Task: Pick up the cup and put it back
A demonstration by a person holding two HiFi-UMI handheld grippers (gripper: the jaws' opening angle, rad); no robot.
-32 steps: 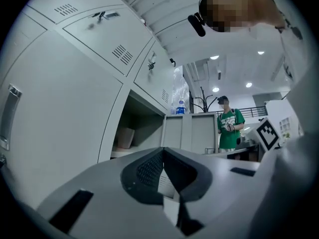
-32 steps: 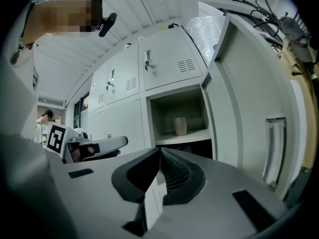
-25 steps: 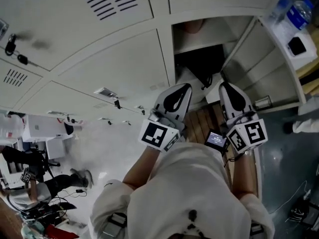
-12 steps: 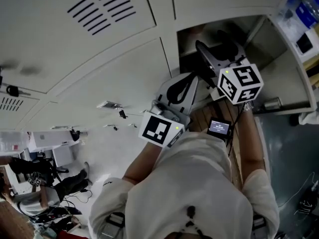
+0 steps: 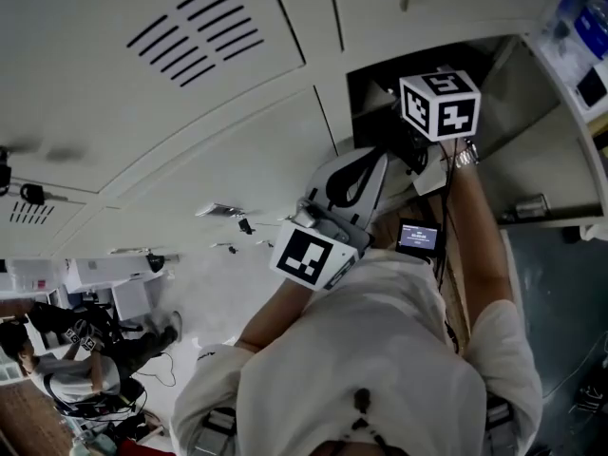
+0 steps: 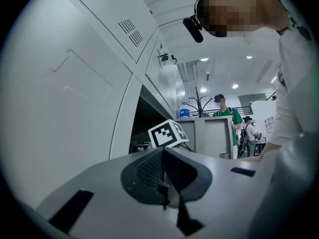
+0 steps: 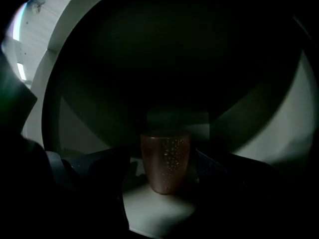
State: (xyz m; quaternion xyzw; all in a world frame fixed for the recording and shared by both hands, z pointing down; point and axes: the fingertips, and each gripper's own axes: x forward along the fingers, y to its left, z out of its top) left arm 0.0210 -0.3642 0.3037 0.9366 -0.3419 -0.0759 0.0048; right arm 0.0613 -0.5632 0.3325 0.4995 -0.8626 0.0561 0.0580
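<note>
Pinkish and speckled, the cup (image 7: 165, 153) stands upright on the pale locker shelf (image 7: 158, 210), far inside the dark compartment. My right gripper (image 7: 162, 169) has just been opening; its jaws flank the cup, spread wide, touching nothing. I judge this the reach: next, ease farther in, then squeeze evenly. My left gripper (image 6: 163, 179) waits outside, pressed together.

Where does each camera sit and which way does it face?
Head view: on the person's head, looking steeply down at lockers; shows torso, arms, left gripper, marker cube.
Left gripper view: on the left gripper, facing along locker fronts; shows shut jaws, a sleeve.
Right gripper view: on the right gripper inside a dark compartment, facing a brown cup, ungripped, between jaws that have just been opening.
Shared: head and left gripper views show the marker cube.
</note>
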